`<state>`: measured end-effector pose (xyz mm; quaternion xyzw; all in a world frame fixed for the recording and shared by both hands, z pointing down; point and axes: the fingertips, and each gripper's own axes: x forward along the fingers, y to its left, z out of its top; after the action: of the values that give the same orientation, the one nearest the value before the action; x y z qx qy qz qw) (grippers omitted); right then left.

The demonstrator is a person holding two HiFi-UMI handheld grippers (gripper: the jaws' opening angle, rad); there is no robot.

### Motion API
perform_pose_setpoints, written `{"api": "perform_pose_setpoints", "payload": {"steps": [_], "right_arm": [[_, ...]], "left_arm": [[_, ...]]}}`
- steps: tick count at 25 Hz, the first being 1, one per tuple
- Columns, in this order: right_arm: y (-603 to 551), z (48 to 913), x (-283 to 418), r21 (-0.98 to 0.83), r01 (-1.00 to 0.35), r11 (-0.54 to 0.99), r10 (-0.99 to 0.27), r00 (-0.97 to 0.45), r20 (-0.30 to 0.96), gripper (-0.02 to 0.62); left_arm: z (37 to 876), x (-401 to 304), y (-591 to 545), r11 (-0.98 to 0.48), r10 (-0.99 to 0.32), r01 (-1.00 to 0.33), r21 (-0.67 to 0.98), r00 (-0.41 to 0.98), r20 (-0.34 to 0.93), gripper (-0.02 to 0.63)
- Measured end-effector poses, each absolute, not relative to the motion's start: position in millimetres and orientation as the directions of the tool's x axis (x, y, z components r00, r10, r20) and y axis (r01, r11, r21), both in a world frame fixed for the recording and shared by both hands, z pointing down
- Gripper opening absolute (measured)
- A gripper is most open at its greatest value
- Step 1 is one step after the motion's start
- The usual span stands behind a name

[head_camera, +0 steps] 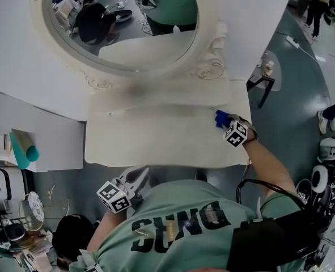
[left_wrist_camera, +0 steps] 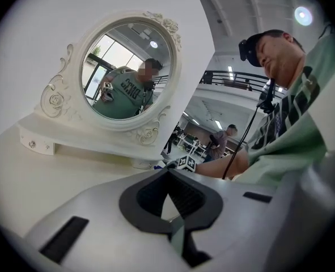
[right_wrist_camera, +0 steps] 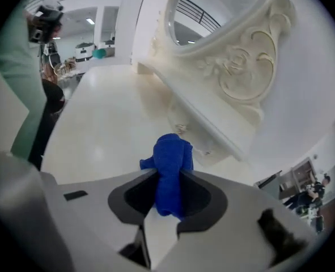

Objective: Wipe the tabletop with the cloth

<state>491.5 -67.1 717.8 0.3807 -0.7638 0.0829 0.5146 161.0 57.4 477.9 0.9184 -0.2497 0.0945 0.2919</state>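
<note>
A bunched blue cloth [right_wrist_camera: 170, 157] sticks out from between the jaws of my right gripper [right_wrist_camera: 168, 180], which is shut on it. In the head view this gripper [head_camera: 227, 124] holds the cloth [head_camera: 219, 117] on the cream tabletop [head_camera: 156, 135] at its right end, close under the mirror's carved base [right_wrist_camera: 235, 78]. My left gripper [head_camera: 140, 178] hangs at the table's front edge near the person's chest, off the surface. Its jaws [left_wrist_camera: 168, 180] are shut with nothing between them.
An oval mirror [head_camera: 122, 27] in a carved cream frame stands along the back of the table. A teal cone [head_camera: 24, 149] lies on a shelf to the left. A small side table [head_camera: 264, 75] and equipment [head_camera: 326, 174] stand on the floor to the right.
</note>
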Motion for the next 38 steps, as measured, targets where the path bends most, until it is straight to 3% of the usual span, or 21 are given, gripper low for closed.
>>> {"api": "perform_pose_setpoints", "payload": {"steps": [5, 12, 21, 25, 35, 38], "right_arm": [[-112, 736, 516, 0.296, -0.665, 0.686, -0.497, -0.131, 0.858, 0.101], [-111, 739, 511, 0.271, -0.616, 0.739, -0.461, -0.169, 0.871, 0.101], [118, 737, 442, 0.089, -0.34, 0.936, -0.219, -0.367, 0.904, 0.1], [169, 738, 436, -0.003, -0.373, 0.928, -0.16, -0.404, 0.901, 0.1], [167, 731, 432, -0.138, -0.478, 0.868, -0.08, -0.407, 0.91, 0.102], [123, 713, 457, -0.157, -0.593, 0.79, -0.158, -0.444, 0.882, 0.103]], "left_arm": [[476, 164, 70, -0.669, -0.455, -0.567, 0.48, 0.824, 0.338, 0.002], [478, 180, 80, -0.651, -0.474, -0.587, 0.482, 0.81, 0.345, 0.001], [470, 228, 77, -0.724, -0.41, -0.5, 0.475, 0.866, 0.287, 0.002], [475, 245, 76, -0.741, -0.353, -0.446, 0.503, 0.895, 0.273, 0.002], [494, 252, 34, -0.766, -0.214, -0.297, 0.57, 0.954, 0.209, 0.002], [488, 251, 17, -0.778, -0.21, -0.288, 0.559, 0.957, 0.201, 0.0]]}}
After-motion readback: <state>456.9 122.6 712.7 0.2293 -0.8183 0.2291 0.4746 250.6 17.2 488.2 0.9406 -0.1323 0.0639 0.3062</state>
